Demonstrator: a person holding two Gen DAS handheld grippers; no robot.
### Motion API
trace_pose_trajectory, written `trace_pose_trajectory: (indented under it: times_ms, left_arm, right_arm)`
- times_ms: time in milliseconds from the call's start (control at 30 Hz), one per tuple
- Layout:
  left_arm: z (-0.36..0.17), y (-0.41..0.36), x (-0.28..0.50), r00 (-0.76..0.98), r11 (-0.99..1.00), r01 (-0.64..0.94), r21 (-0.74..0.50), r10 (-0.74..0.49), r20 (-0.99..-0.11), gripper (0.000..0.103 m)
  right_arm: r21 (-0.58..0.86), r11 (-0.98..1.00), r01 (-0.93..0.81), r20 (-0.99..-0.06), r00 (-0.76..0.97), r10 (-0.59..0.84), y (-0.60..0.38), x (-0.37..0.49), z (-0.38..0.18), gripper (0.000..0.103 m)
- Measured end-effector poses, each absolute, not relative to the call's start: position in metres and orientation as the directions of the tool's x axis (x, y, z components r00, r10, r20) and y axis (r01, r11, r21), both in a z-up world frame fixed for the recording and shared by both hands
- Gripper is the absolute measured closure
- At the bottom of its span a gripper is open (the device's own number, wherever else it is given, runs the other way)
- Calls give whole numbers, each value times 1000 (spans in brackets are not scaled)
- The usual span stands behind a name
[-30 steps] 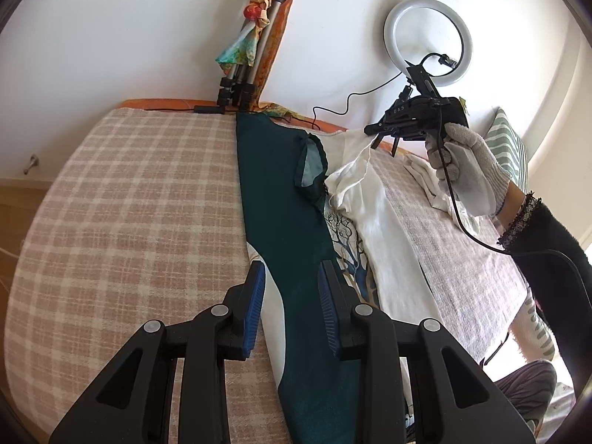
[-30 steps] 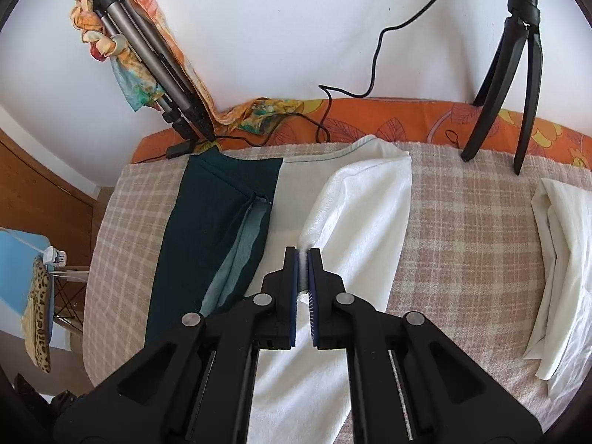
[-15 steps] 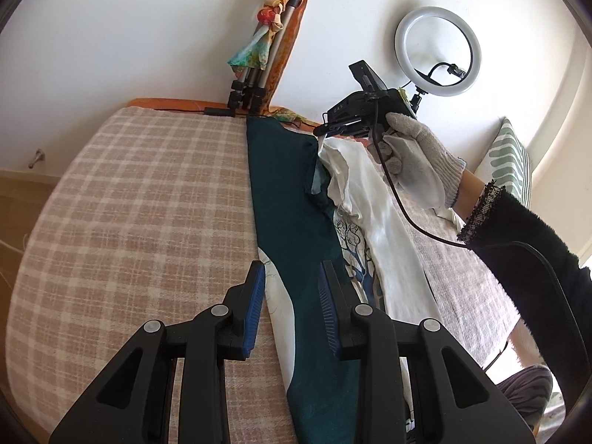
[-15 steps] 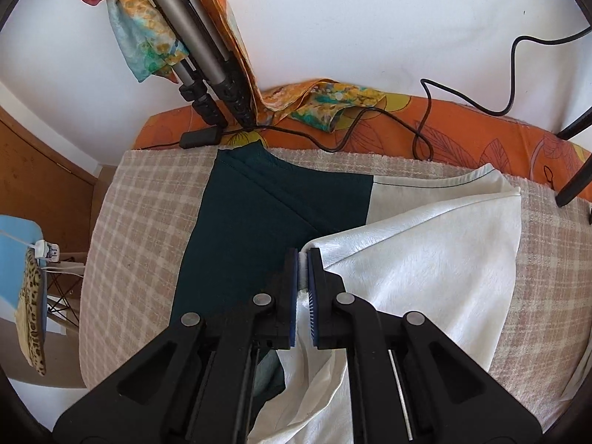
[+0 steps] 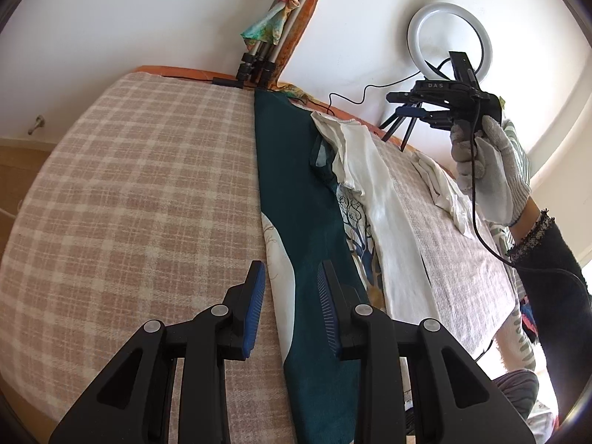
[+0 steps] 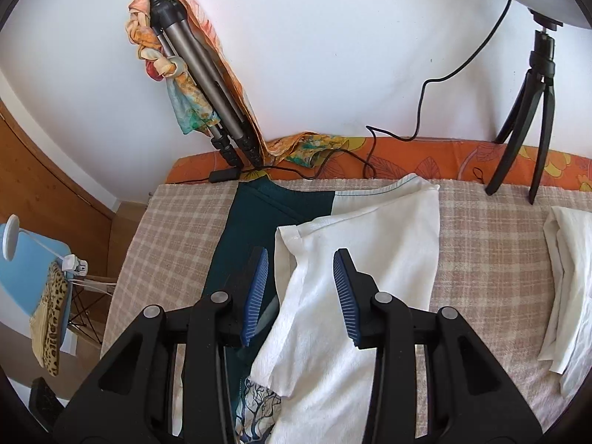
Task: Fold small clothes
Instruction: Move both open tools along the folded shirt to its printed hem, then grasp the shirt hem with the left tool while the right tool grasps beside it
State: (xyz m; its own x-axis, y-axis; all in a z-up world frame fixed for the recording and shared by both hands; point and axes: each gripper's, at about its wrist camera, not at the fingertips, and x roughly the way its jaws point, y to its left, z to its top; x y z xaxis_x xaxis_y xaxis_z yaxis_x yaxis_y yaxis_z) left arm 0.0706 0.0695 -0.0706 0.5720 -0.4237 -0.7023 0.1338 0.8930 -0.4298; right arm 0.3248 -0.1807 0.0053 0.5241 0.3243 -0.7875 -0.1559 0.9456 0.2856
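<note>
— Where does our shirt (image 5: 307,199) lie?

— Stretched lengthwise along the checked blanket (image 5: 140,199), reaching up to the orange cover (image 6: 425,159) by the wall. We see a dark green strip on one long side, and a white panel (image 6: 370,244) folded over toward the middle, with a tree print showing between them.

— And our left gripper (image 5: 291,303)?

— We hold it low at the near end, jaws wide apart and gripping nothing. The shirt's left edge runs between the blue pads; one pad sits over the blanket, the other over the green cloth. Whether they touch the fabric, we cannot tell.

— The right gripper (image 6: 300,290)?

— Also spread wide, with nothing in it. In the left wrist view we see it lifted in the gloved right hand (image 5: 488,170), well above the bed. From its own camera the folded white panel lies below, between the pads, and the green part lies beneath the left pad.

— What else do we have around?

— A second white garment (image 6: 566,288) crumpled off to the right, a folded tripod (image 6: 207,85) wrapped in a scarf against the wall, and a ring light (image 5: 449,42) on a small stand.
</note>
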Motion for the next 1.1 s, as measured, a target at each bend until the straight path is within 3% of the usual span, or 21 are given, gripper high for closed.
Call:
trace_pose_trajectory:
  times_ms: [67, 200, 633, 1100]
  left_arm:
    - [-75, 70, 68, 548, 882, 122, -455, -442, -710, 74]
    - [-85, 68, 59, 497, 861, 96, -500, -476, -725, 60]
    - [-122, 59, 9, 359, 872, 124, -474, -485, -797, 60]
    - [-138, 41, -8, 292, 835, 153, -529, -549, -783, 60]
  right_arm:
    - [273, 951, -145, -789, 532, 308, -194, 297, 10, 64]
    - [244, 963, -116, -805, 528, 268, -215, 235, 8, 64]
    - [384, 917, -110, -850, 347, 397, -242, 51, -92, 64]
    - [476, 851, -221, -817, 246, 522, -227, -6, -122, 63]
